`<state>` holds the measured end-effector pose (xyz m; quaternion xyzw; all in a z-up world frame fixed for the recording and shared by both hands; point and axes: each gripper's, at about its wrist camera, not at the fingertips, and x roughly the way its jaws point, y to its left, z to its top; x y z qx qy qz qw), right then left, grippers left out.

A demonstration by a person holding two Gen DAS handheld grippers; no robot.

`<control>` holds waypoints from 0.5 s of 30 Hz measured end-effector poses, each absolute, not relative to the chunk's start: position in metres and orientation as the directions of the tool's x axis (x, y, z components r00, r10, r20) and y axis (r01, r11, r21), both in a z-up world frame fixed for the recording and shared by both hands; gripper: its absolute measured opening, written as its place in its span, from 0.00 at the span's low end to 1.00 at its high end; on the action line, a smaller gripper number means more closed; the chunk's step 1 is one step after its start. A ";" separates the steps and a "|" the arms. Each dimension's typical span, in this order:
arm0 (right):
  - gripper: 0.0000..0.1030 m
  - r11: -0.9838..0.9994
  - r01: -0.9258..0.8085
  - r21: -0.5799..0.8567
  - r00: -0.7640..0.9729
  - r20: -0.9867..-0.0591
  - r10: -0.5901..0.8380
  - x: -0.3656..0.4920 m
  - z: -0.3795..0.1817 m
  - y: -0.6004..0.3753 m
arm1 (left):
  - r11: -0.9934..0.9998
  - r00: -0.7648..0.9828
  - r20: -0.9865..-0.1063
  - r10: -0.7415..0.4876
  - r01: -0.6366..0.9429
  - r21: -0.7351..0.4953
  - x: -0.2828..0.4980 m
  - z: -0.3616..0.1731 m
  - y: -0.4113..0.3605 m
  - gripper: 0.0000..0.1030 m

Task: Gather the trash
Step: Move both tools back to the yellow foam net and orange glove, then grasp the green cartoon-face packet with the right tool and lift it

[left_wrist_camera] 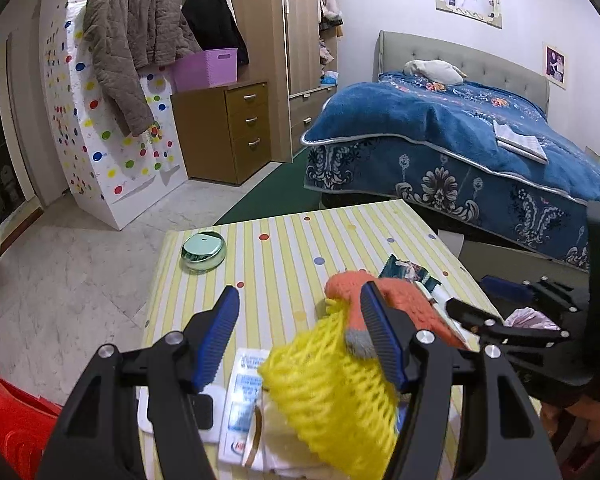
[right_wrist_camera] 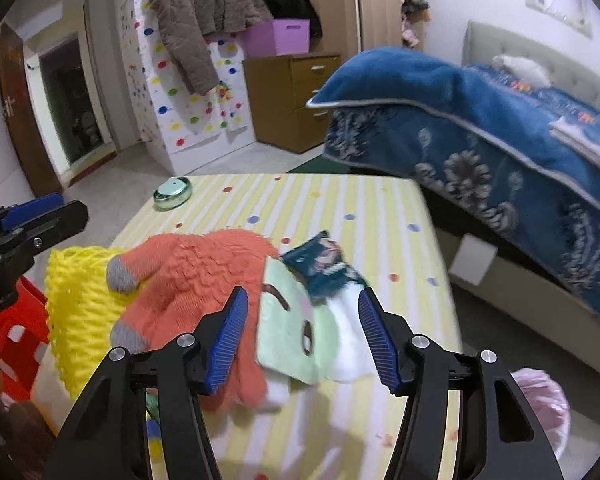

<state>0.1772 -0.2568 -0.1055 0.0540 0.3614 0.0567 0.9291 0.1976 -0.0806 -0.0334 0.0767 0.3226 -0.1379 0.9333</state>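
Left wrist view: the left tool [left_wrist_camera: 300, 338] hangs wide open over a striped yellow worktop [left_wrist_camera: 284, 248] in a bedroom, its blue-padded fingers [left_wrist_camera: 216, 340] gripping nothing. A yellow foam net sleeve [left_wrist_camera: 332, 396] bulges up between the fingers, resting against the right one; whether it is pressed there cannot be told. Its long axis runs from the near edge of the worktop away toward the bed [left_wrist_camera: 460, 128]. Beneath it lie a white printed wrapper [left_wrist_camera: 244, 396] and pale paper scraps. An orange knit glove [left_wrist_camera: 396, 300] with grey fingertips lies just behind the sleeve, touching it. A torn teal snack packet [left_wrist_camera: 410, 270] sits beyond the glove, and a round green tin [left_wrist_camera: 203, 250] stands well apart near the far left corner.

Right wrist view: the right tool [right_wrist_camera: 302, 336] is likewise spread wide and empty, hovering above a pale green cartoon-face card [right_wrist_camera: 296, 328] and white tissue [right_wrist_camera: 348, 344]. The glove [right_wrist_camera: 196, 280] points its grey-tipped fingers left toward the net sleeve [right_wrist_camera: 80, 308]; the teal packet [right_wrist_camera: 320, 266] overlaps the card's far corner. A red plastic stool [right_wrist_camera: 20, 328] stands left of the worktop [right_wrist_camera: 340, 208], and a pink bag [right_wrist_camera: 540, 400] lies low at its right.
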 end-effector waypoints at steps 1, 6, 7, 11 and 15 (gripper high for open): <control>0.56 0.985 -0.069 0.160 0.722 -0.674 0.160 0.181 -0.109 -0.257 | 0.951 0.752 -0.626 -0.207 0.306 0.052 0.200 -0.035 -0.081 0.60; 0.52 0.966 -0.085 0.243 0.679 -0.696 0.235 0.187 -0.122 -0.257 | 0.952 0.738 -0.643 -0.204 0.304 0.047 0.204 -0.043 -0.079 0.60; 0.52 0.961 -0.092 0.260 0.670 -0.698 0.253 0.188 -0.124 -0.256 | 0.952 0.735 -0.646 -0.204 0.302 0.043 0.203 -0.045 -0.078 0.60; 0.50 0.939 -0.101 0.330 0.643 -0.698 0.314 0.191 -0.128 -0.254 | 0.953 0.730 -0.652 -0.204 0.300 0.038 0.200 -0.045 -0.076 0.60; 0.32 0.890 -0.105 0.444 0.620 -0.670 0.408 0.192 -0.134 -0.261 | 0.954 0.735 -0.647 -0.204 0.297 0.036 0.197 -0.041 -0.073 0.60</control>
